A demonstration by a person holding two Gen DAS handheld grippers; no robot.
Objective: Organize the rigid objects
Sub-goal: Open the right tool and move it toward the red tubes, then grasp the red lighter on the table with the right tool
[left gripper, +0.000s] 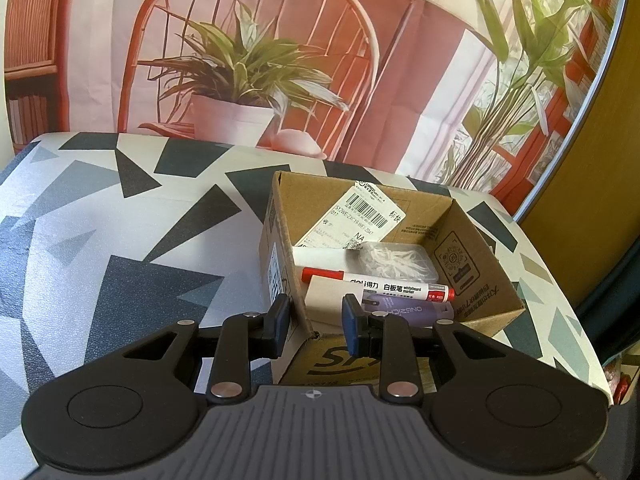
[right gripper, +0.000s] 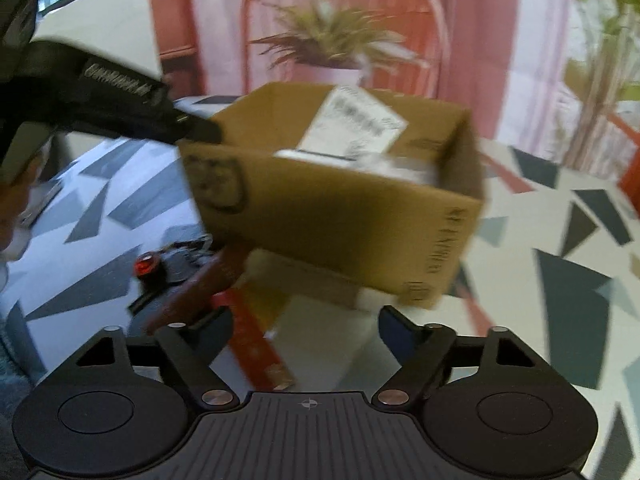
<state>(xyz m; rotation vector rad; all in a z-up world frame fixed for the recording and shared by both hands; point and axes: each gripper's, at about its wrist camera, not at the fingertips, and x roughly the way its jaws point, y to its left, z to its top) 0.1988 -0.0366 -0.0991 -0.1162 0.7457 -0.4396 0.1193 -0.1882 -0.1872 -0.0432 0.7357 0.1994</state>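
L gripper (left gripper: 316, 322) clamped on box (left gripper: 460, 240) wall.

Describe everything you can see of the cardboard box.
The cardboard box is brown, open-topped and printed with black marks, with a white barcode label inside its far wall. It stands on the patterned table. Inside lie a red-capped whiteboard marker, a purple tube, a beige block and a clear case of white bits. The left gripper clamps its near wall, jaws shut across the corner.
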